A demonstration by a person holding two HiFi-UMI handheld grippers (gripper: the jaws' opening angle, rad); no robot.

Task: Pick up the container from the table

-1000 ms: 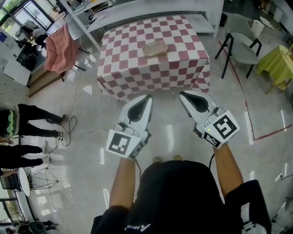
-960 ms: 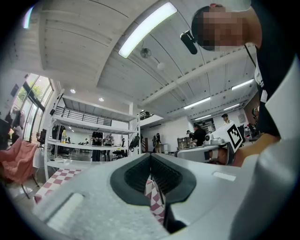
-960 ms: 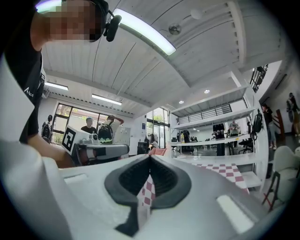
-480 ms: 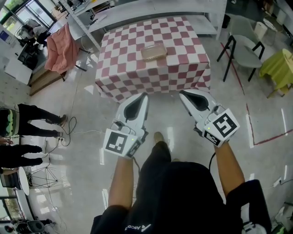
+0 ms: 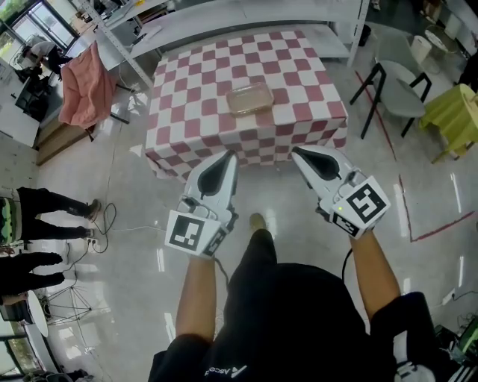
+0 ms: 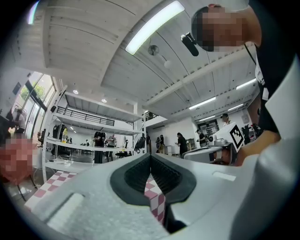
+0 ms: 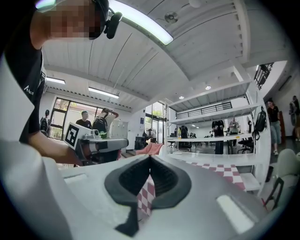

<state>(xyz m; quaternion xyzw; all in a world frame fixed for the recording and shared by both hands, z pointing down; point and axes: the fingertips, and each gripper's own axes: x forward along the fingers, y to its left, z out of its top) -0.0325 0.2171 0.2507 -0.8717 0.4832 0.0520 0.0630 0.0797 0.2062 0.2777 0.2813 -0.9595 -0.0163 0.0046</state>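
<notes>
A clear shallow container (image 5: pixel 249 98) lies on the table with the red-and-white checked cloth (image 5: pixel 187 112), in the upper middle of the head view. My left gripper (image 5: pixel 228 156) and right gripper (image 5: pixel 296 153) are both held out over the floor, short of the table's near edge, pointing toward it. Both are shut with nothing between the jaws. In the left gripper view the left gripper (image 6: pixel 150 155) shows its jaws meeting, with checked cloth (image 6: pixel 157 199) beyond. The right gripper (image 7: pixel 150 157) looks the same in its own view.
A white shelf rack (image 5: pixel 246 19) stands behind the table. A pink cloth (image 5: pixel 84 86) hangs at the left, a grey chair (image 5: pixel 396 93) and a yellow-covered table (image 5: pixel 457 112) at the right. People's legs (image 5: pixel 45 216) and cables lie at the far left on the floor.
The table and container have come closer and lower in the head view as I walked toward them. Both grippers stayed shut and kept their pose ahead of me.
</notes>
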